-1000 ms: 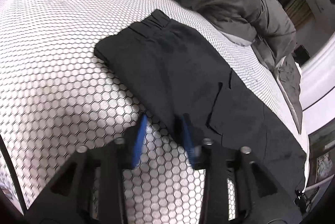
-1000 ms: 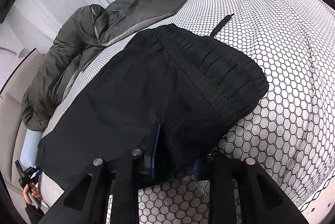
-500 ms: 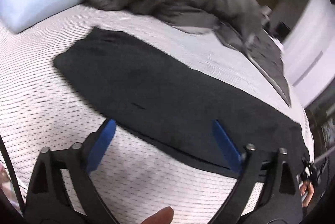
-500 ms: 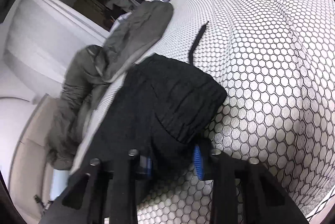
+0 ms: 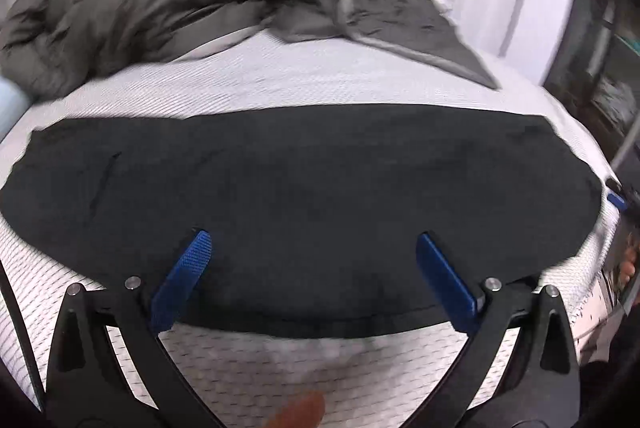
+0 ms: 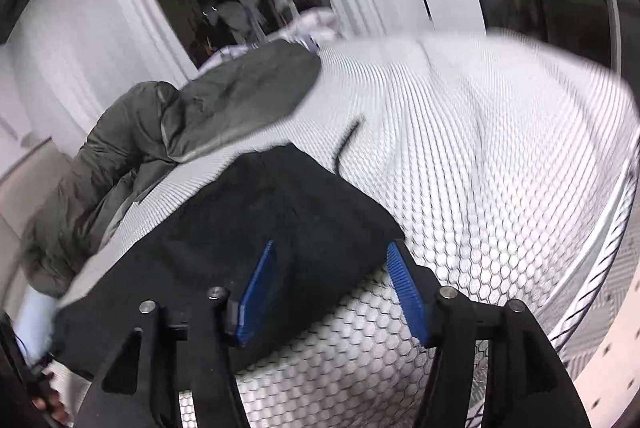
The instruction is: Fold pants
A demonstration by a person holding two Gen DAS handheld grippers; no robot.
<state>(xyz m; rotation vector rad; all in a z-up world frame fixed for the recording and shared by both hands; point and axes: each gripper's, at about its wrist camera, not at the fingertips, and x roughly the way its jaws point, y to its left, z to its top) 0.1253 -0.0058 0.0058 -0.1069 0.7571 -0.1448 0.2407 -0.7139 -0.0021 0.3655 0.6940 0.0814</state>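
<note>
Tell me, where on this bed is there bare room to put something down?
The patterned sheet is bare beyond the black pants at their near end, plus a strip between pants and grey duvet. The side under the duvet is crowded.

Both pictures are blurry and bend round at the dark edges. Soft, even light. The flat black cloth pants (image 5: 304,196) show hardly any detail.

Two near, downward views; shared pants (image 5: 304,188)
</note>
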